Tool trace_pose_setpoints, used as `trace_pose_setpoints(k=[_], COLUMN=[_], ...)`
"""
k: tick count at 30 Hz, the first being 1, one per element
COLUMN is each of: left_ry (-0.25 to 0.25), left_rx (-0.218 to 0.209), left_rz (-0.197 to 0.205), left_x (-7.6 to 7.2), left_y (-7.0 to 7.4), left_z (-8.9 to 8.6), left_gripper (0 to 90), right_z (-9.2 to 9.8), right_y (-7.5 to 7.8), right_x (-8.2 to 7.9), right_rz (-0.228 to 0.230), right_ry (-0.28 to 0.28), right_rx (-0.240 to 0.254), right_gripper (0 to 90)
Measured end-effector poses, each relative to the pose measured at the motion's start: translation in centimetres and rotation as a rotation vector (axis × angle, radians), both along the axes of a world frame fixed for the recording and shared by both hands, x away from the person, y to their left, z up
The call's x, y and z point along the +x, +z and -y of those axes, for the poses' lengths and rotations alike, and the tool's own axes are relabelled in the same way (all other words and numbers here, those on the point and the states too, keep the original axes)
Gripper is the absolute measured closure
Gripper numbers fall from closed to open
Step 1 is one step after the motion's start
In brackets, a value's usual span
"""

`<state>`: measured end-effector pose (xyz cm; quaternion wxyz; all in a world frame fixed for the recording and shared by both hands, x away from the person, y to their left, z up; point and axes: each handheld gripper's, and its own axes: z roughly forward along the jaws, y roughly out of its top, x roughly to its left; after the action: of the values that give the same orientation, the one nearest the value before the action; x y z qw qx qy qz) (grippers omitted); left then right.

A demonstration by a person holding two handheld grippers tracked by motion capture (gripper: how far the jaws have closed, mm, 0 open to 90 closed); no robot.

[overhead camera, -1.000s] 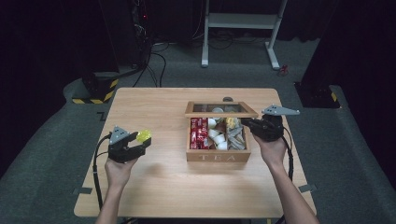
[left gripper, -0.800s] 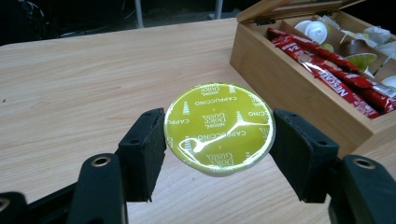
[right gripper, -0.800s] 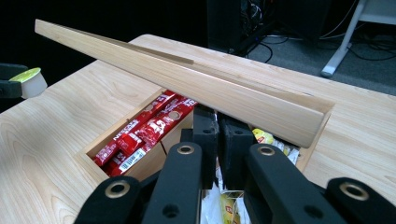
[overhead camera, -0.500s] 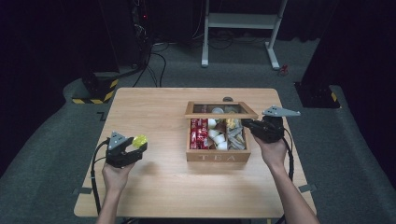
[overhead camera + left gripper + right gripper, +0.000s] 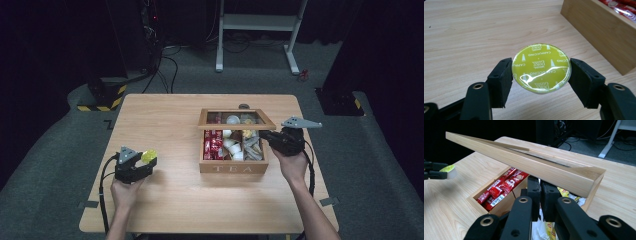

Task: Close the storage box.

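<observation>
My left gripper (image 5: 541,75) pinches a round lime-green foil-topped coffee capsule (image 5: 541,68) by its rim, low over the pale wooden tabletop (image 5: 170,120), left of the wooden tea box (image 5: 233,167). Its body is hidden under the foil. My right gripper (image 5: 540,192) has its pads pressed together beneath the box's hinged wooden lid (image 5: 524,161); the sachets behind are hard to make out.

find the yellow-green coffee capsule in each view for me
High view: yellow-green coffee capsule at lower left, in the left tongs, left of the wooden tea box.
Left gripper view: centre, clamped between both pads.
Right gripper view: far left edge, small.
Shared landmark: the wooden tea box.
</observation>
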<state>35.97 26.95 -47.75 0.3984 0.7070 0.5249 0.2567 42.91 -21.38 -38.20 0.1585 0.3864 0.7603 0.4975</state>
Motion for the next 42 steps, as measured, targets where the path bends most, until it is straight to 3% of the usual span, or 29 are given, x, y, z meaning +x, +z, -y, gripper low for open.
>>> trace_pose_setpoints(k=[20,28,42], left_ry=[0.028,0.036,0.018], left_rx=[0.0,0.0,0.032], left_rz=[-0.028,-0.024,-0.042], left_x=[0.2,0.3,0.4], left_y=[-1.8,-2.0,-2.7], left_z=[0.4,0.5,1.0], left_gripper=[37.2,37.1,37.1], right_z=[0.2,0.3,0.3], right_y=[-0.9,-1.2,-1.5], right_x=[-0.6,-0.9,-1.2], right_rz=[-0.014,-0.019,-0.021], right_ry=[0.005,0.005,0.001], right_rx=[0.016,0.016,0.015], right_gripper=[86.2,86.2,86.2])
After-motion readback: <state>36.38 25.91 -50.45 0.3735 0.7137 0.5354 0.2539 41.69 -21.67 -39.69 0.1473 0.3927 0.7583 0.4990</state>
